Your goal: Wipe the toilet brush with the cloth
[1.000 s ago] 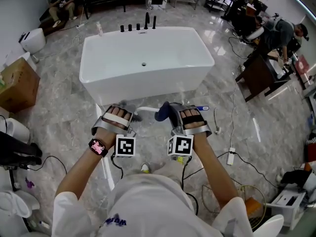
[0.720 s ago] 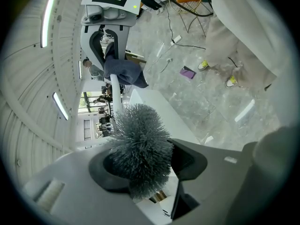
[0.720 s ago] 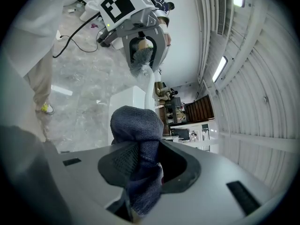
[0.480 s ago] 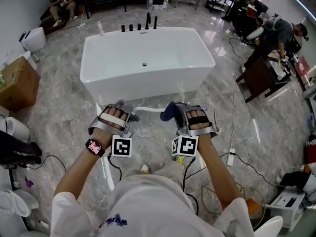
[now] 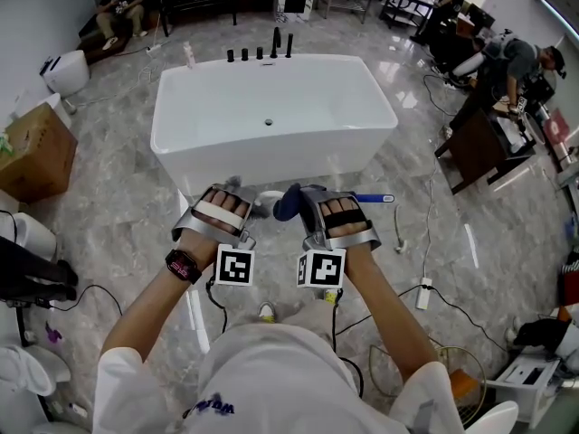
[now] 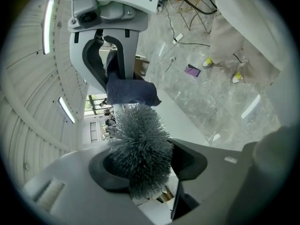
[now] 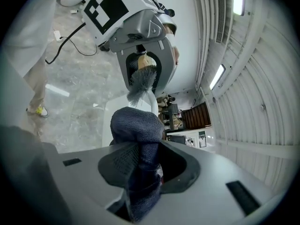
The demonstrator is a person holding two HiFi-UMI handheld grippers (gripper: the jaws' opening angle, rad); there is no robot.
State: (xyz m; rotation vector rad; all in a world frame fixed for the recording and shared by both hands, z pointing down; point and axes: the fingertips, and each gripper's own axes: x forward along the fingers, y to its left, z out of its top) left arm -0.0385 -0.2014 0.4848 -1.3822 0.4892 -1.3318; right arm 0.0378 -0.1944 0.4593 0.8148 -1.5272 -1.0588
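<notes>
The toilet brush lies level between my two grippers. Its grey bristle head (image 6: 139, 149) sits between the jaws of my left gripper (image 6: 140, 159), which is shut on it. Its white handle (image 5: 270, 198) runs right to a blue end (image 5: 374, 198). My right gripper (image 7: 140, 165) is shut on a dark blue cloth (image 7: 137, 125), which bulges over the handle (image 7: 152, 101) just beyond the bristles (image 7: 139, 83). In the head view the cloth (image 5: 287, 204) sits between the left gripper (image 5: 235, 192) and the right gripper (image 5: 306, 202), close to both.
A white bathtub (image 5: 271, 165) stands right ahead with black taps (image 5: 261, 51) at its far rim. A cardboard box (image 5: 32, 152) is at the left. Cables and a power strip (image 5: 422, 293) lie on the marble floor at the right. People work at desks far right.
The right gripper has slid the cloth leftward along the handle toward the bristle head, so the gap between the two grippers has narrowed. The left gripper has hardly moved.
</notes>
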